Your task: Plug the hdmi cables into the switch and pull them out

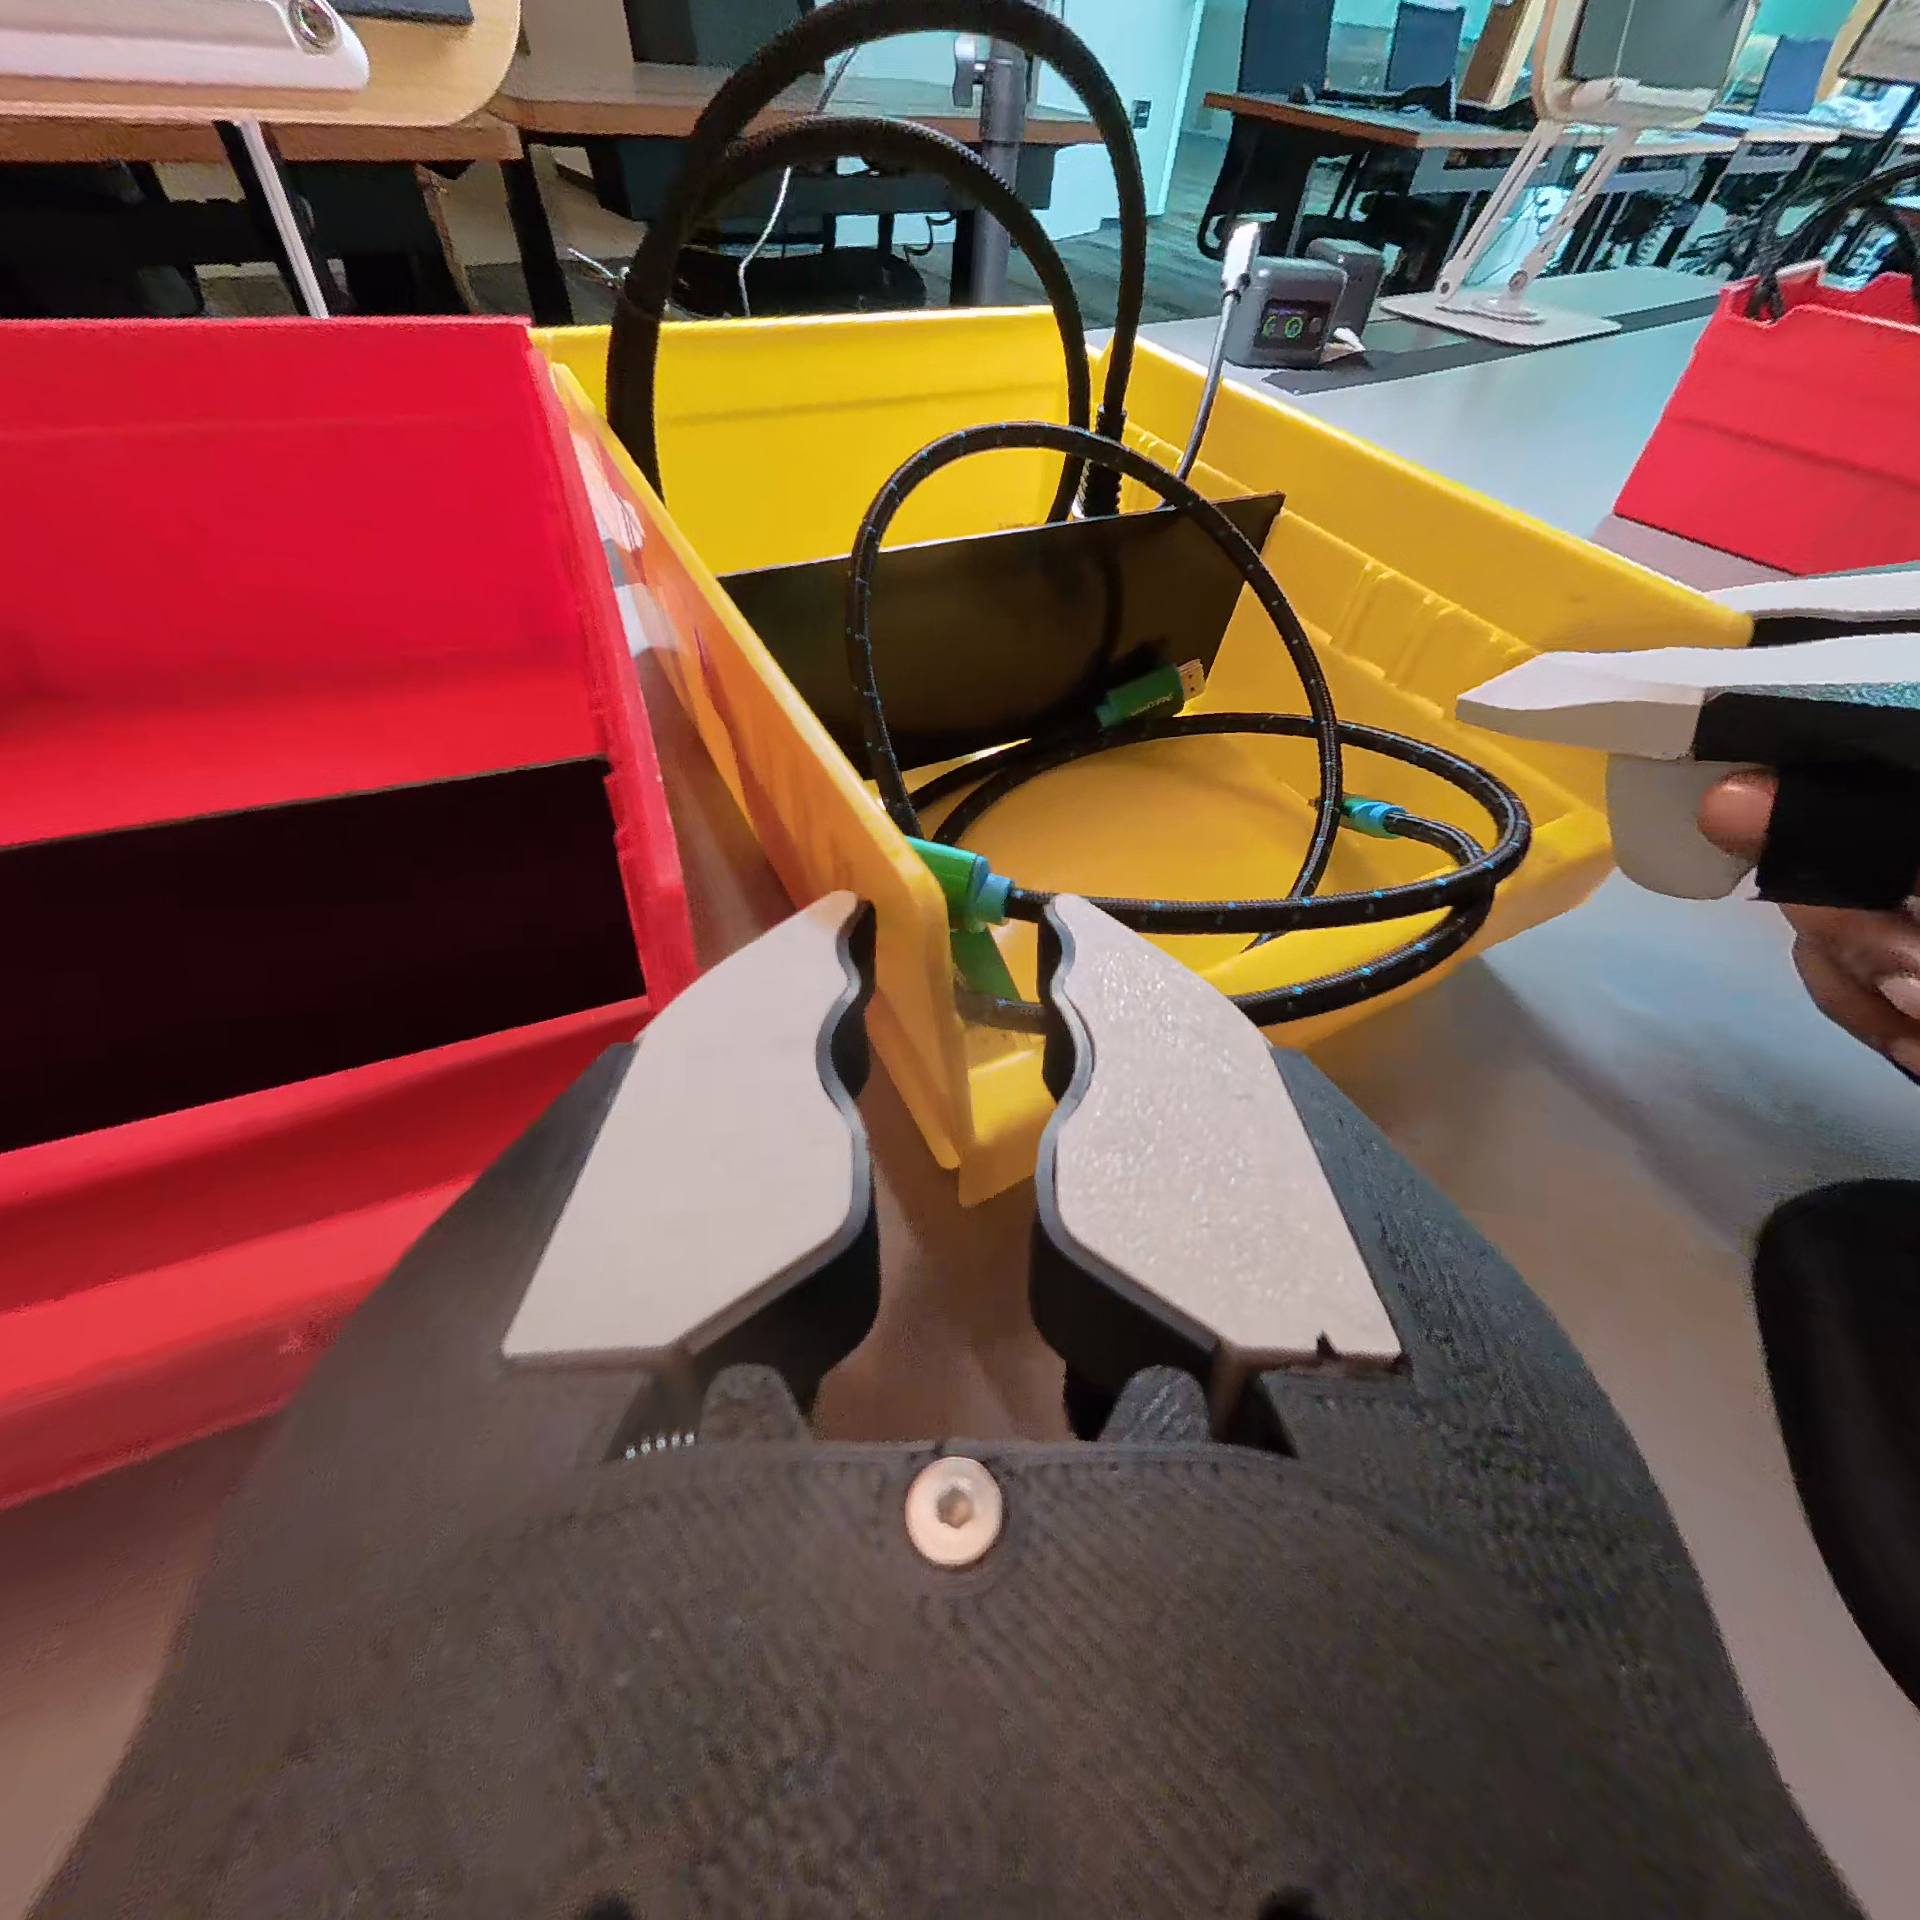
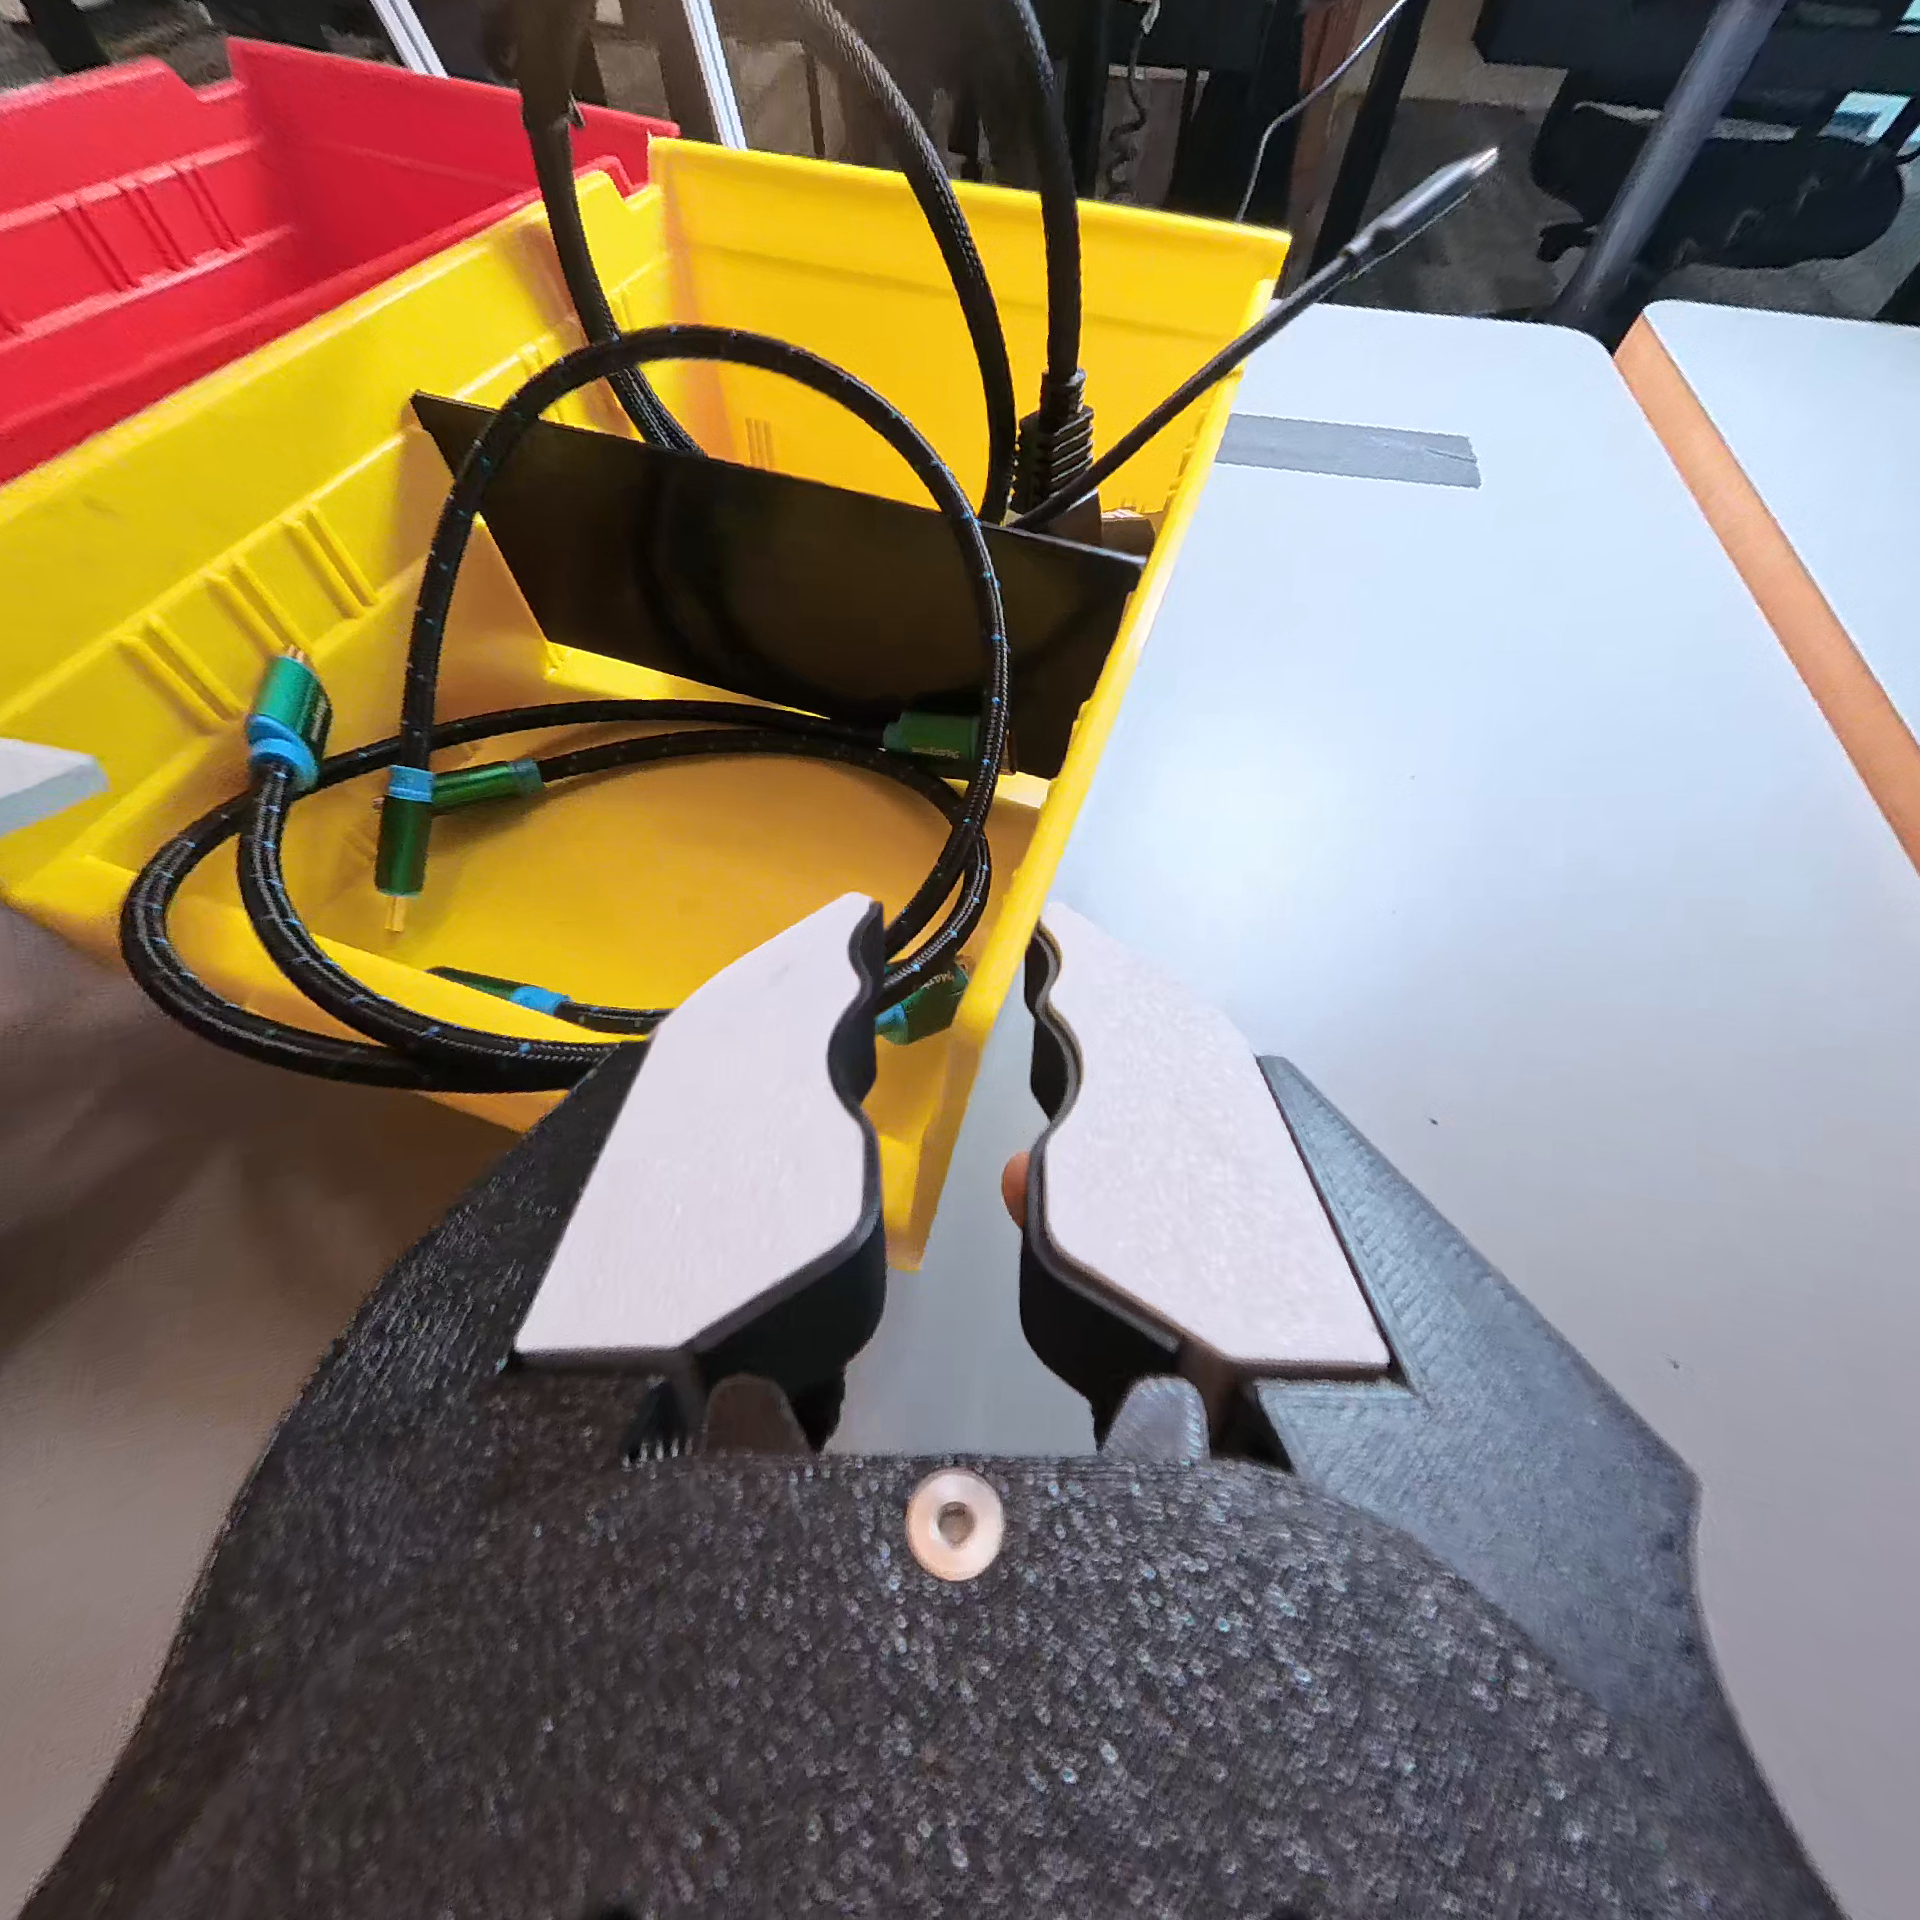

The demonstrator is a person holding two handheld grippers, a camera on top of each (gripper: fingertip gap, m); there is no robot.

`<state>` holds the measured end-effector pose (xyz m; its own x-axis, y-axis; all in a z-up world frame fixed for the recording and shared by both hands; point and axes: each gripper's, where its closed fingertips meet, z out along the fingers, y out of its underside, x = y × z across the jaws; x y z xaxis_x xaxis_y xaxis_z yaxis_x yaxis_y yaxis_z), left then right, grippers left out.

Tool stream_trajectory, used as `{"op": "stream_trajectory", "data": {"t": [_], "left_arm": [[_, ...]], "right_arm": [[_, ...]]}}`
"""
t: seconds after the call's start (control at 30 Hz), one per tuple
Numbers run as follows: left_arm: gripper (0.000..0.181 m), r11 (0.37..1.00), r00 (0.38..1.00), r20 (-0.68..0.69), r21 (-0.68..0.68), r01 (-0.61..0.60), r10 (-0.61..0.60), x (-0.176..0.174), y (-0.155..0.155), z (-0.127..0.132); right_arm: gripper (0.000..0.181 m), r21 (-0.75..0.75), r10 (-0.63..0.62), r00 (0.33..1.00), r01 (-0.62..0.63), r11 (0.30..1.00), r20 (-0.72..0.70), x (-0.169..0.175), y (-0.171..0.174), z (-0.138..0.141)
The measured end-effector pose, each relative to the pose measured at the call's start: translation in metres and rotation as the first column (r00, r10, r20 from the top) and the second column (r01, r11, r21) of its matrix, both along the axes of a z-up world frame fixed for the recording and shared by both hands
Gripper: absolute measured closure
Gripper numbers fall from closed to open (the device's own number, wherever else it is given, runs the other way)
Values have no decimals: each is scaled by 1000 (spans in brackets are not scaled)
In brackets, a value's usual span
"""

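the left gripper (image 1: 951,914) is released, its two grey fingers (image 1: 717,1132) spread apart with nothing between them. the near left corner of the yellow bin (image 1: 1382,582) sits right at its tips, the bin wall passing up between the fingers. just past the tips a green hdmi plug (image 1: 951,868) leans against that wall, and its braided black hdmi cables (image 1: 1351,883) coil across the bin floor ahead and to the right. further ahead a black divider (image 1: 997,613) stands across the bin, with another green plug (image 1: 1143,694) lying against it. to the left of the claw sits a red bin (image 1: 291,582). far to the right the right gripper (image 1: 1621,696) reaches in over the bin's edge.

the right gripper (image 2: 954,925) is also released, fingers parted and empty. the yellow bin's (image 2: 208,582) right wall runs up between its tips. a green plug (image 2: 925,1003) lies just beside the left fingertip; more plugs (image 2: 400,831) and the cable loops (image 2: 312,997) lie ahead to the left. beyond the divider (image 2: 790,582), thick black cables (image 2: 1060,312) rise from the back compartment; i cannot tell the switch apart there. to the right of the claw stretches a grey table (image 2: 1455,831).
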<state>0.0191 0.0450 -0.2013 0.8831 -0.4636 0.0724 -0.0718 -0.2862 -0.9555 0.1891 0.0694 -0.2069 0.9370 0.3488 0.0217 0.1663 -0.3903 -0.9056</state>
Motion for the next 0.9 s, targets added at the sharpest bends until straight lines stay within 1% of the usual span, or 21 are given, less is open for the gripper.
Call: {"op": "stream_trajectory", "data": {"t": [0.1, 0.17, 0.23, 0.3, 0.37, 0.43, 0.57, 0.7, 0.8, 0.9], "left_arm": [[157, 999, 999, -23, 20, -26, 26, -1, 5, -1], [167, 999, 999, -31, 26, -27, 28, -3, 8, -1], [168, 1000, 1000, -17, 17, -13, 14, -3, 8, -1], [168, 1000, 999, -44, 25, -12, 13, -2, 7, -1], [168, 999, 996, -86, 45, -10, 14, 1, 5, 0], [168, 997, 994, -113, 72, 6, 2, 5, 1, 6], [167, 993, 991, -126, 103, 51, -38, 16, -11, 24], [167, 984, 990, -118, 154, 90, -72, 27, -27, 49], [167, 969, 989, -127, 228, 98, -70, 29, -39, 79], [167, 950, 990, -136, 303, 80, -40, 17, -51, 114]], "right_arm": [[157, 1, -6, 1000, 6, 1000, -6, 1, 1, -5], [158, 7, -20, 1000, 20, 1000, -8, 3, 2, -6], [161, 3, -29, 1000, 29, 1000, -11, 5, 3, -6], [171, 10, -47, 999, 47, 999, 20, 10, 3, -5], [173, 9, -64, 997, 63, 998, 48, 14, 2, -5], [174, 14, -66, 997, 66, 998, 46, 17, -1, 2], [177, 72, -77, 996, 74, 995, 41, 28, -14, 28], [177, 167, -97, 993, 86, 982, 62, 39, -35, 67], [177, 247, -112, 992, 94, 964, 60, 42, -51, 96], [177, 324, -90, 996, 76, 943, 28, 31, -63, 129]]}}
